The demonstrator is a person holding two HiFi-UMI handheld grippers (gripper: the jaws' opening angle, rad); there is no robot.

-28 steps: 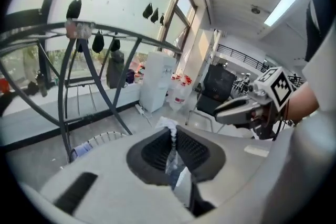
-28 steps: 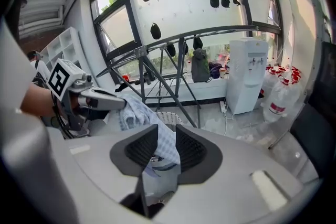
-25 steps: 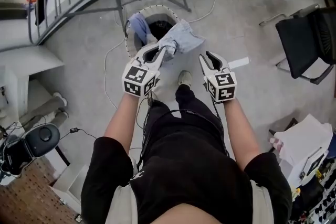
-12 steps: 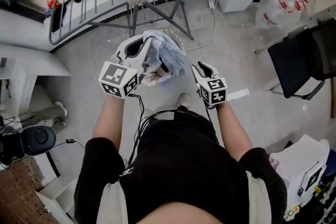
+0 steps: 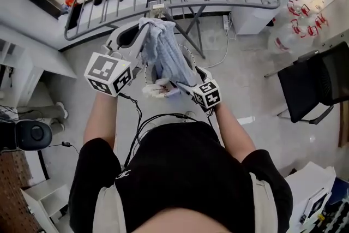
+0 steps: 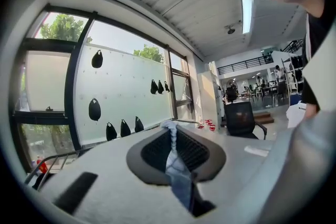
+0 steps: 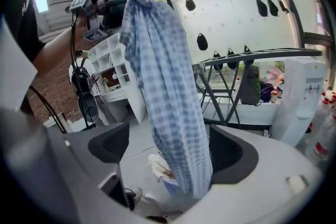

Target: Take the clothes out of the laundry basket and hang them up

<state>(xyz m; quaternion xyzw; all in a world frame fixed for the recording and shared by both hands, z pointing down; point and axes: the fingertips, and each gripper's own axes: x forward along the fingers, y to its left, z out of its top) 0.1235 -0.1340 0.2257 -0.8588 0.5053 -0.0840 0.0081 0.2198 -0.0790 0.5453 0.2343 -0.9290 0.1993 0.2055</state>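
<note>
Blue checked garment (image 5: 163, 54) | left claw (image 5: 141, 28) clamped on its top | right claw (image 5: 188, 80) just opened, garment hanging between jaws

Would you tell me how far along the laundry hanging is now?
Done: one checked garment is lifted out of the basket. In hand: the left gripper is shut on its top; the right gripper has just been opening its jaws, which stand wide around the hanging end, not pressing. To do: it is not yet on the rack, and more clothes show in the basket.
</note>
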